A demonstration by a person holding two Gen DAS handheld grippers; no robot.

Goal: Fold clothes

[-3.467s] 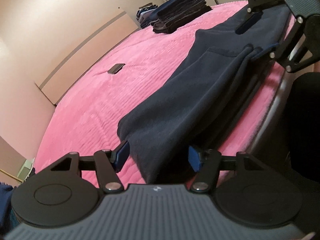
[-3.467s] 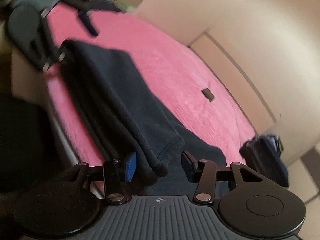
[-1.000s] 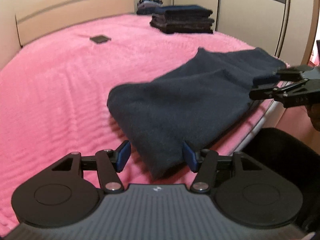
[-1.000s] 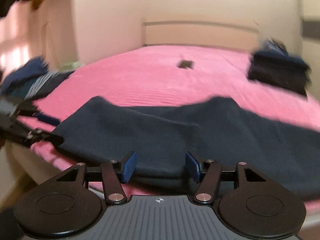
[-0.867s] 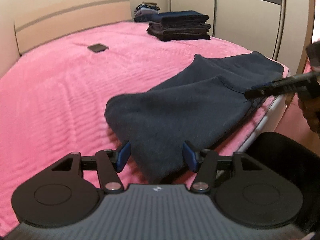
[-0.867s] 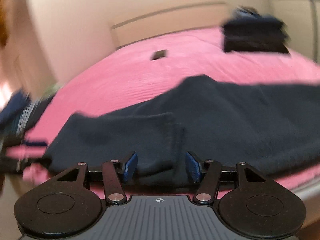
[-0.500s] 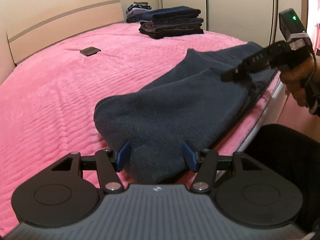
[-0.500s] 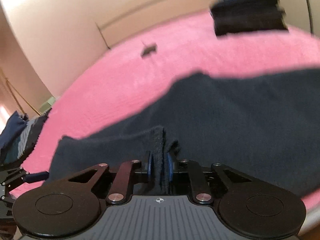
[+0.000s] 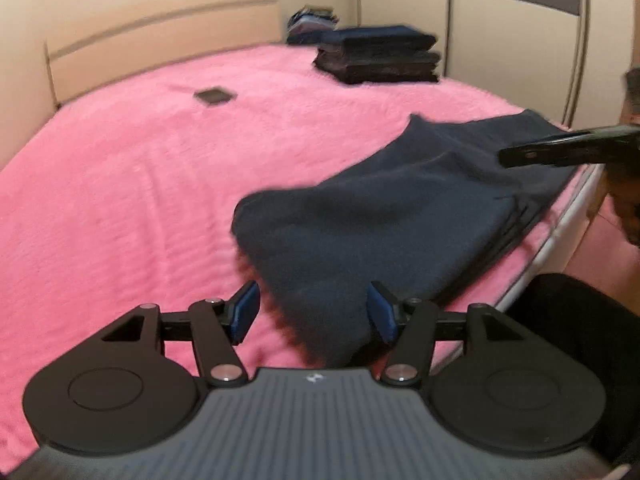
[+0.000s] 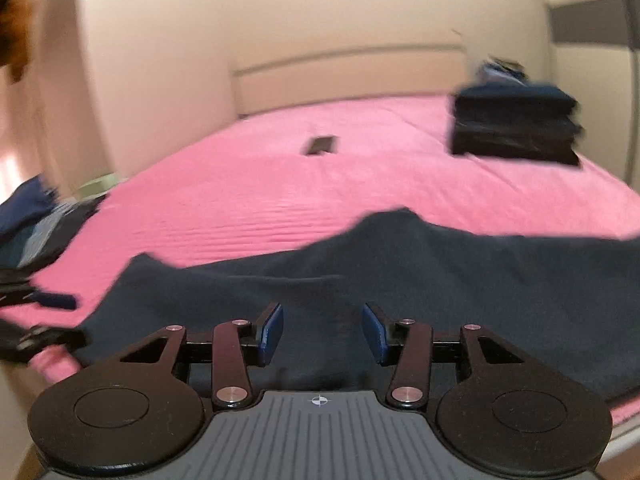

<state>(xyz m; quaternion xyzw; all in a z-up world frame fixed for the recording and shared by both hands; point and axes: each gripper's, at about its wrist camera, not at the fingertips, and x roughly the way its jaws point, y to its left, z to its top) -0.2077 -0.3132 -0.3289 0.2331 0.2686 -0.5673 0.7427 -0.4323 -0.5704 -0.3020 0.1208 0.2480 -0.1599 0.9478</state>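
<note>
A dark navy garment [image 9: 400, 216] lies folded lengthwise along the near edge of the pink bed [image 9: 120, 200]. My left gripper [image 9: 313, 316] is open around the garment's near end; the left pad stands clear of the cloth. In the right wrist view the same garment [image 10: 480, 280] spreads across the front. There my right gripper [image 10: 322, 334] hovers over its edge, jaws opening, cloth below and between the pads but not pinched. The right gripper [image 9: 508, 157] shows edge-on above the garment's far end. My left gripper [image 10: 60, 318] appears at the far left.
A stack of folded dark clothes [image 9: 380, 56] sits at the far side of the bed, with a smaller pile [image 9: 312, 24] behind it. A small dark flat object [image 9: 212, 96] lies mid-bed. Loose clothes [image 10: 36, 224] lie off the left side. Wardrobe doors [image 9: 500, 40] stand behind.
Half a second ago my right gripper was shut on a raised fold of the garment; it has since let go and drawn back, and the cloth lies flat. The left gripper has barely moved.
</note>
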